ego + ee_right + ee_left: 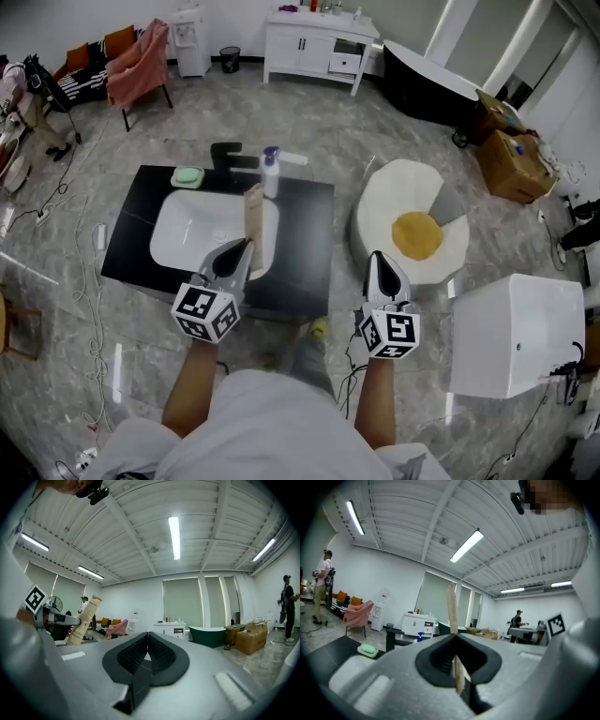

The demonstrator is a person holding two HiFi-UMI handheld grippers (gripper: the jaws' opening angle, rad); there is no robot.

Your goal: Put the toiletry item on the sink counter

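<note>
- Over the basin (187, 230), your left gripper (244, 246) pinches the tan toothbrush box (253, 211) by its lower end. The box stands nearly upright above the basin's right half and is not yet on the counter (305, 234).
- Right of the basin, your right gripper (377, 255) hovers off the counter's edge. Its jaws are pressed together on nothing.
- The left gripper view shows the box (451, 609) caught thin-edge-on between the jaws, so the grip is probably narrow. Move slowly so it doesn't swivel.
- Carry it to the bare black strip right of the basin, which looks like the roomiest landing spot.
- Lower it until the box rests on the counter, then spread the jaws. Laying it flat seems safer than standing it up.
- Behind the basin, steer clear of the faucet (228, 157) and pump bottle (271, 172).
- The basin looks empty. The dish (187, 176) behind it holds a green soap bar.
</note>
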